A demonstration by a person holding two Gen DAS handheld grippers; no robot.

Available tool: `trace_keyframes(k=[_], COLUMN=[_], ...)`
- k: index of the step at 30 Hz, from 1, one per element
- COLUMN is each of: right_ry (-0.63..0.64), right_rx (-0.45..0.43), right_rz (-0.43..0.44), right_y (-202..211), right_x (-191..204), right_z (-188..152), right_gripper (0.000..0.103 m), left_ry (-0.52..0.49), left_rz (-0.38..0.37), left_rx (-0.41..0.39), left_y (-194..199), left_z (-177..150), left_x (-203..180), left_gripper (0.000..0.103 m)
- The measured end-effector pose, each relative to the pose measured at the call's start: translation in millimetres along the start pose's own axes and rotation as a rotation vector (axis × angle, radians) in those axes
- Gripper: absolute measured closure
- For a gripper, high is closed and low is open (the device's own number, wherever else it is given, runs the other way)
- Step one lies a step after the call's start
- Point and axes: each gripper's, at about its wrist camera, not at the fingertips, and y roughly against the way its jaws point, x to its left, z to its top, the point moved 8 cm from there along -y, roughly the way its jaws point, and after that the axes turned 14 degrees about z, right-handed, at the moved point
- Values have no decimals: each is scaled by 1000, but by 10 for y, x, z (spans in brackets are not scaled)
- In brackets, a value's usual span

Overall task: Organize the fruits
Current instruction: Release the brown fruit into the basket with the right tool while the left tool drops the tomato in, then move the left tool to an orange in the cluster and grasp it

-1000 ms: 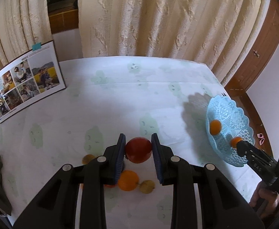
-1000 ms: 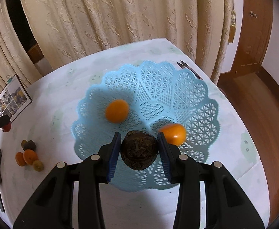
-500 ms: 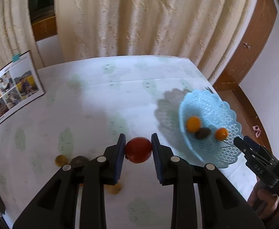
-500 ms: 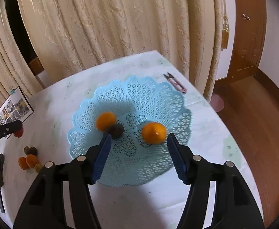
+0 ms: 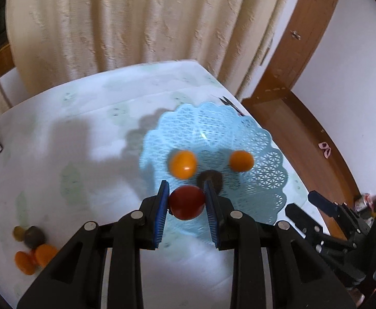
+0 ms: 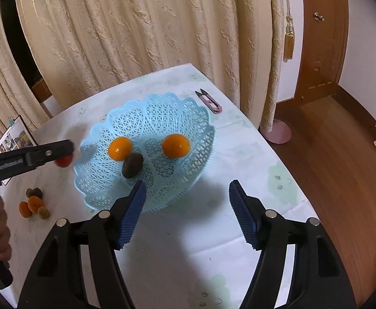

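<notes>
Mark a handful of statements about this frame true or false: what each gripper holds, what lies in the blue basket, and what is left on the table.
1. The left gripper is shut on a red fruit. True.
2. The right gripper holds the dark fruit. False: it is open and holds nothing; the dark fruit lies in the blue basket.
3. Two orange fruits lie in the basket. True: one touches the dark fruit, the other lies apart.
4. The red fruit already rests in the basket. False: it is in the gripper, beside the basket's rim.
5. No fruit is left on the table. False: a small cluster lies on the tablecloth.
</notes>
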Motion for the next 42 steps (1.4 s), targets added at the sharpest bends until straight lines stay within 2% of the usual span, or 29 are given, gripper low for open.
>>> trace_keyframes(k=[5, 8, 15, 24, 33, 42], right_ry=[-8, -10, 13, 138, 244, 286], right_rx=[2, 0, -15, -17, 81, 173], right_rz=[-2, 1, 30, 140, 251, 271], right_y=[19, 18, -25, -181, -471, -710], right_x=[-63, -78, 53, 780, 1550, 1936], right_z=[-15, -9, 69, 186, -84, -400], right_gripper=[28, 28, 28, 28, 28, 28], left_ry=[-14, 2, 58, 163, 288, 326], left_rz=[-4, 10, 73, 177, 294, 309], left_rx=[17, 19, 2, -19, 35, 113], left_y=[-113, -128, -26, 218, 336, 187], left_z=[8, 27, 35, -102, -608, -1143], left_x=[-159, -134, 209, 1004, 2017, 2526], left_gripper=[73, 42, 41, 41, 41, 41])
